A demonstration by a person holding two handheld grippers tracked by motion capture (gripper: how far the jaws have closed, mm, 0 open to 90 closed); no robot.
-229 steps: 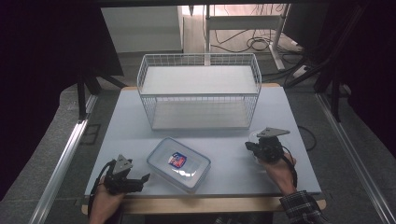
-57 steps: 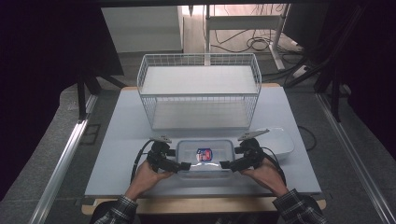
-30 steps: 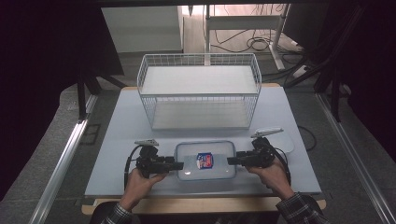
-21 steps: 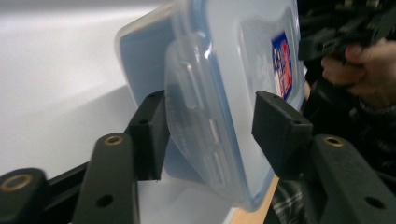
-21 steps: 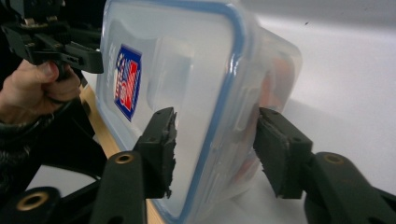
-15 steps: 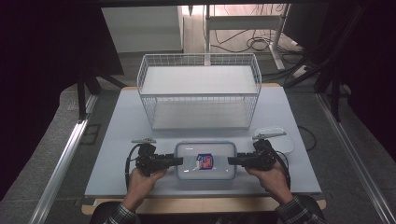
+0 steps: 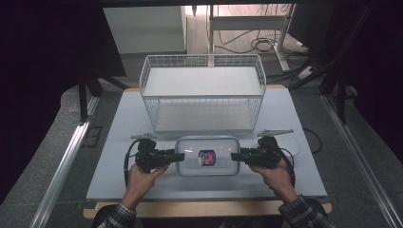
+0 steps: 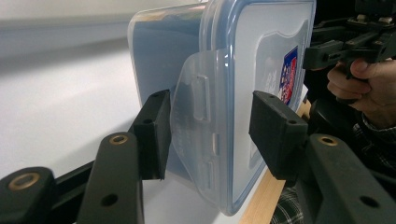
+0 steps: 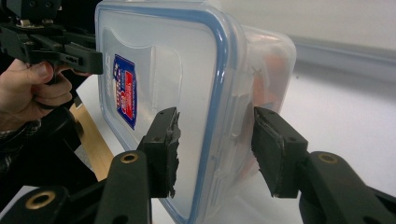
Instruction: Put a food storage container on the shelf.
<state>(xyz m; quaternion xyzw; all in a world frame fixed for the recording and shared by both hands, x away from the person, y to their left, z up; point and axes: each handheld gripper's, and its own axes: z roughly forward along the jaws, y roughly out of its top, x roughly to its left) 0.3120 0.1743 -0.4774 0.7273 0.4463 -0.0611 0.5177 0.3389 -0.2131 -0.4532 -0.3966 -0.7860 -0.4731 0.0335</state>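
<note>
**Container spanned end to end, one gripper on each short side**

The lidded container [image 7: 190, 164] lies flat on the table [image 7: 119, 142], with its long axis running straight from the left gripper [image 7: 178, 156] to the right gripper [image 7: 235, 156]. Both grippers point inward at each other, so the box sits directly ahead of each one's jaws, and neither hand is nearer to it than the other.

- **Left gripper:** its jaws have just been closing, with the container's short end between them. In the left gripper view one pad sits on the body side against the latch flap [image 8: 196, 107] and the other on the lid [image 8: 266, 42]. It reads as clamped on that end.
- **Right gripper:** its jaws have also just been closing. In the right gripper view they stand on either side of the opposite end, one pad on the lid and one on the body (this gripper is turned on its side, so the box looks upright there). This one looks clamped too.

The wire basket [image 7: 202, 58] stands just beyond the box, on the side away from the person, and its front wall runs parallel to the box's long axis. If the box is meant to go in there, I judge that both hands must lift together and keep it level, then carry it forward over that wall.
</note>
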